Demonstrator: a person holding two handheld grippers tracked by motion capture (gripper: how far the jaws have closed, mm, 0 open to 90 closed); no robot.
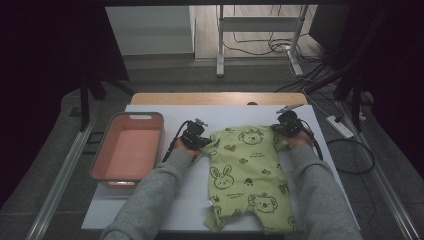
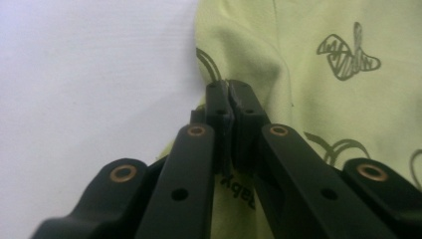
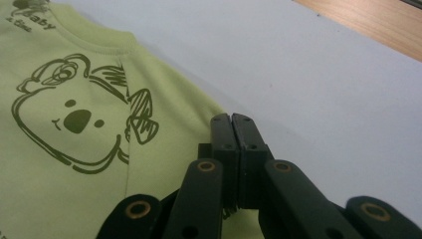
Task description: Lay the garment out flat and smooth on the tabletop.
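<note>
both grippers pinching a green baby romper on the desk.
i hold the left gripper clamped on its left sleeve, the right gripper clamped on its right sleeve.

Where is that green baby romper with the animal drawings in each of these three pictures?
High view: the green romper lies flat at centre right of the white table cover.
Left gripper view: it covers the right half.
Right gripper view: it covers the left half.
Shared landmark: the bear face print.
</note>
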